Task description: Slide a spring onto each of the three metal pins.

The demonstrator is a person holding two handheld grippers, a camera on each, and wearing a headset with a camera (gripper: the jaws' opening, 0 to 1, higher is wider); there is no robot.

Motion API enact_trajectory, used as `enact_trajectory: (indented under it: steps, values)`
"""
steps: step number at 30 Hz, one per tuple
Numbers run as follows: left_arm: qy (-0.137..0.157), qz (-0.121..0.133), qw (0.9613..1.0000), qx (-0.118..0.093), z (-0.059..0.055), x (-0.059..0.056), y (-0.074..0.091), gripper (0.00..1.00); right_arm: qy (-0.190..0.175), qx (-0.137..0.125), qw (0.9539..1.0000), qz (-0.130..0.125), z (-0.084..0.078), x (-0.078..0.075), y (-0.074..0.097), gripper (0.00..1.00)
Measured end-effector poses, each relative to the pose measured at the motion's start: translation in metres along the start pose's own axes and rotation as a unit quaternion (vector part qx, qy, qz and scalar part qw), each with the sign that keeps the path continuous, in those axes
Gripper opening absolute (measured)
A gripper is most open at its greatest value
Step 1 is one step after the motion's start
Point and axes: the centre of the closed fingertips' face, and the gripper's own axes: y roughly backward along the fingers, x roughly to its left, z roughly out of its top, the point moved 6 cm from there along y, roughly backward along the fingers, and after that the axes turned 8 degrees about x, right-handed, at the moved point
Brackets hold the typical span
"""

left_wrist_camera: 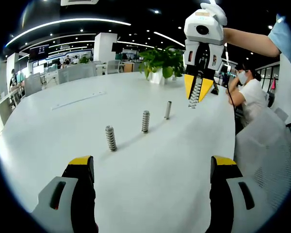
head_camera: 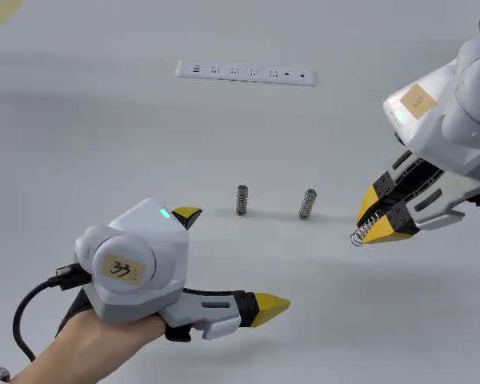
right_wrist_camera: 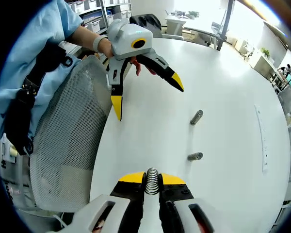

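Bright even overhead light, soft shadows, sharp focus, fisheye-bent edges.

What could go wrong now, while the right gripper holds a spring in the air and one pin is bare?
The spring is pinched only by the tips of the right gripper and sticks out past them; it may slip or shoot away.
The bare pin is thin; a tilted spring may miss it or push it over.
The nearest loaded pin stands close by; the gripper might knock it.

White left gripper (head_camera: 232,259) and white right gripper (head_camera: 370,226) bear tan labels (head_camera: 124,270), yellow-tipped fingers (head_camera: 266,307), a black cable (head_camera: 22,310).
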Motion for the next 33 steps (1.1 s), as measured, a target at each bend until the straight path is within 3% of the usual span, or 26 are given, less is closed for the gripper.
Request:
enact_trajectory:
  steps: [8, 21, 33]
  values:
    - [0.005, -0.003, 1.0000, 0.002, -0.002, 0.000, -0.001, 0.99, -0.010, 0.022, 0.9995, -0.018, -0.014, -0.026, 0.010, 0.07]
    - [0.009, -0.003, 0.9999, 0.009, -0.004, 0.003, -0.002, 0.98, -0.013, 0.062, 0.9971, -0.042, -0.040, -0.056, 0.014, 0.07]
    - [0.015, 0.000, 0.9998, 0.013, -0.006, 0.007, -0.004, 0.99, -0.012, 0.093, 0.9950, -0.037, -0.057, -0.066, 0.002, 0.07]
